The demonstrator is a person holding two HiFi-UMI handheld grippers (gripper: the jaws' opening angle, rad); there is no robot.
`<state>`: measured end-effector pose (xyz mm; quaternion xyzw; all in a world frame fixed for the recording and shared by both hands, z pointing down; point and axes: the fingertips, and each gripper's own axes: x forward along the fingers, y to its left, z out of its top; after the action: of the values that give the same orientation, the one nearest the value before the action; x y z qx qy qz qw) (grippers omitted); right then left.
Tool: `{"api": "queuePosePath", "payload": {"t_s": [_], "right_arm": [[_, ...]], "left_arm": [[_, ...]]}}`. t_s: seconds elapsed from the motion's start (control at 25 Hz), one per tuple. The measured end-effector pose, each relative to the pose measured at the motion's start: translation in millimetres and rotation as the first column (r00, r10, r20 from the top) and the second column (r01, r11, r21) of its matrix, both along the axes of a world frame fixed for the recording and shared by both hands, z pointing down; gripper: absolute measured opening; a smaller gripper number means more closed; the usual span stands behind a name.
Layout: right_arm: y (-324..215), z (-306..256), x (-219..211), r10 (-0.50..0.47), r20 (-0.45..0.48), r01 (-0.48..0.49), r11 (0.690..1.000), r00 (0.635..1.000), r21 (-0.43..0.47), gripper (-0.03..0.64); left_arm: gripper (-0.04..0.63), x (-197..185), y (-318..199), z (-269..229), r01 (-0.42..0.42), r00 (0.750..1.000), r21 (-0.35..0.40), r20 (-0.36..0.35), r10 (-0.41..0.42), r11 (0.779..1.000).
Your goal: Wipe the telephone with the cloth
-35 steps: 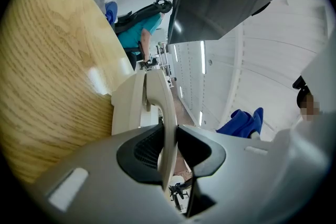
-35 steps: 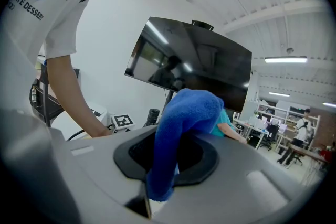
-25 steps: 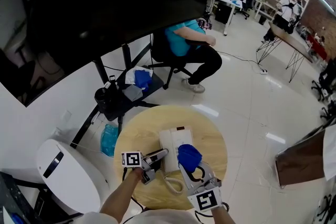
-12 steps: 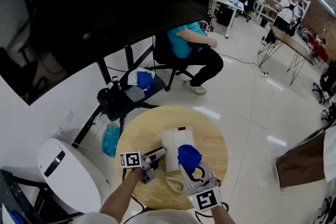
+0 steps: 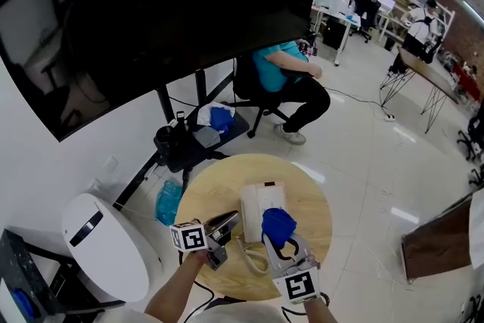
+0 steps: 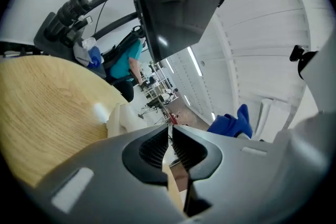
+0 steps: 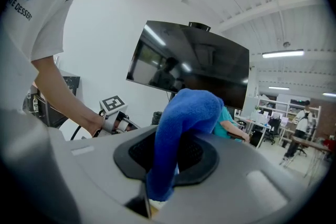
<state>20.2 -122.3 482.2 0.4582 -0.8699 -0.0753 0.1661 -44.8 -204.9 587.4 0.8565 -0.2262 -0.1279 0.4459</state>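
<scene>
Finding 1: you are holding the left gripper low over the round wooden counter, just left of the white telephone. Its jaws are closing, with only a narrow slit showing between the ribbed pads. Nothing is sitting in that slit.

Finding 2: you are holding the right gripper at the near end of the telephone. Its jaws are pinching the blue cloth, which is bulging up and over the pads.

Finding 3: from the head view, the cloth is hanging over the telephone's near end. Whether it is touching the telephone cannot be told.

Finding 4: the telephone is lying flat near the middle of the counter. Its coiled cord is trailing toward the near edge between the two grippers.
</scene>
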Motion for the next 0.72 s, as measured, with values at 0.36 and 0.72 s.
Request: {"api": "queuePosePath", "payload": {"t_s": [0.36,0.72], "right_arm": [[39.7,-22.0,-7.2,-0.013,0.094,0.013,1.0,0.996,0.003,0.061],[82.1,-32.5,3.9,0.01,0.193,-0.008,1.0,0.981,-0.011,0.061]], "left_arm": [[-0.008,2.2,65.5,-84.6,0.048,0.998,0.206,0.034,-0.056,0.977],[-0.008,22.0,134.8,-124.6,0.042,0.964,0.396,0.226,-0.142,0.917]]}}
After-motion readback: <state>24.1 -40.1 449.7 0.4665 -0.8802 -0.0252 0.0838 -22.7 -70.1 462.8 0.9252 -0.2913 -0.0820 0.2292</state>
